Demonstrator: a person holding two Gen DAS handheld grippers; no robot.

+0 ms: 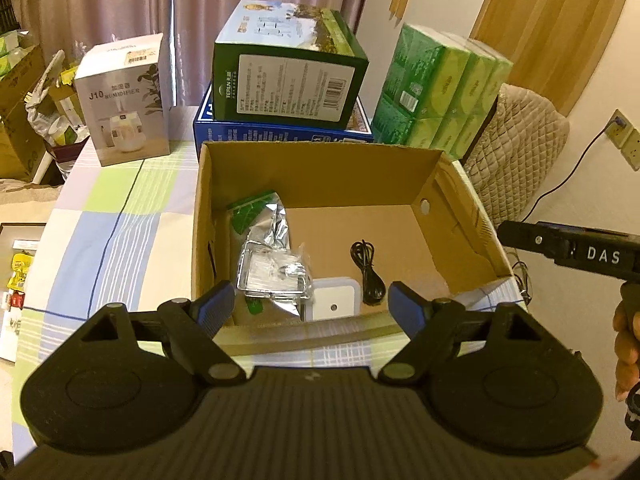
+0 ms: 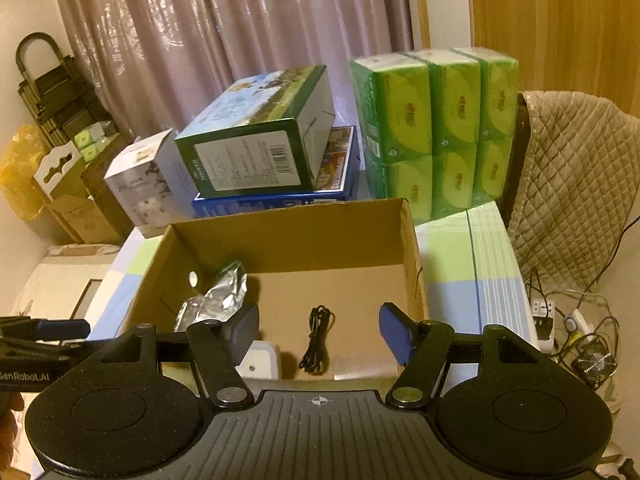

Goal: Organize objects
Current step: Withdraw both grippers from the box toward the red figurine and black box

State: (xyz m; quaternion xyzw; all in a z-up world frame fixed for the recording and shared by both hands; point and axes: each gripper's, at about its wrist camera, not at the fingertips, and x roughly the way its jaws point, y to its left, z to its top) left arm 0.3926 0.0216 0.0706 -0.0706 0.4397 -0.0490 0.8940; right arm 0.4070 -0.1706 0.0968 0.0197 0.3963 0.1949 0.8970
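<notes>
On the checked tablecloth: an open cardboard box (image 1: pixel 320 168) sits near the grippers, its far wall touching or just in front of a blue flat box (image 1: pixel 280 132).
Left gripper (image 1: pixel 310 304): fingers spread wide with nothing between them, held above the near rim of the cardboard box; its blue pads sit either side of the box contents in the left wrist view.
Right gripper (image 2: pixel 320 332): fingers likewise spread apart and empty, poised over the near rim of the same box; its black body also shows at the right edge of the left wrist view, with part of a hand (image 1: pixel 626 356) below it.
Foil packets (image 1: pixel 268 256): crumpled silver and green pouches piled in the near-left part of the box, against the left wall.
White device (image 1: pixel 334 300): a flat rounded-corner piece lying on the box floor near the front wall, just right of the foil packets and partly under them.
Black cable (image 1: pixel 366 272): coiled and lying flat on the box floor, just right of the white device, apart from the walls.
Green carton (image 1: pixel 288 80): stacked on the blue flat box, beyond the cardboard box.
Humidifier box (image 1: pixel 128 100): white, upright, far left on the table.
Tissue packs (image 1: pixel 440 92): a wrapped green bundle at far right on the table, beside a quilted chair cover (image 1: pixel 520 148).
</notes>
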